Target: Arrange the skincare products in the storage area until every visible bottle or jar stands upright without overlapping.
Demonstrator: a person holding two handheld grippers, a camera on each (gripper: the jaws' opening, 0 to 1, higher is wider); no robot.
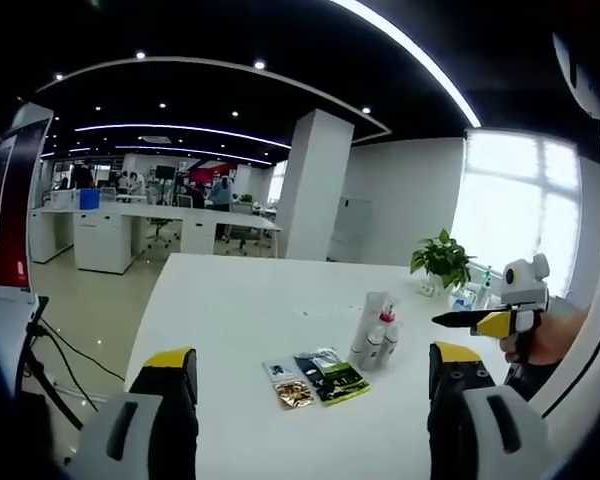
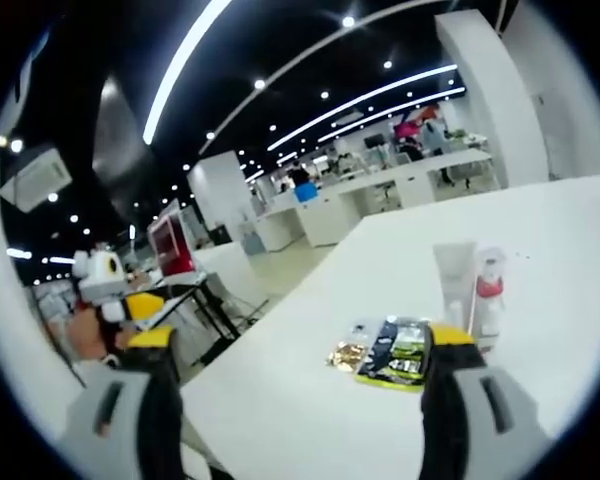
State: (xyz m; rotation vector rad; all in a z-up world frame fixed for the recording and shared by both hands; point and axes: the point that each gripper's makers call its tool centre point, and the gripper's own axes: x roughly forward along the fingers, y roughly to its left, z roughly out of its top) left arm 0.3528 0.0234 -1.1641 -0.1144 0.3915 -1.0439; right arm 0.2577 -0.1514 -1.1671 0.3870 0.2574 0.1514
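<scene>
Left hand-held gripper (image 1: pixel 310 385) and right hand-held gripper (image 2: pixel 300 365) hover with jaws apart and empty over a broad white tabletop (image 1: pixel 240 300). A tall white squeeze tube (image 2: pixel 453 280), standing on its cap, and a small white bottle with a red collar (image 2: pixel 490 290) stand upright, close together, at mid-table. Just beside them on the near left lie flat foil sachets, gold, dark and green (image 2: pixel 385 352). Any approach is best made slowly and from the side, so the close-set pair is not toppled
</scene>
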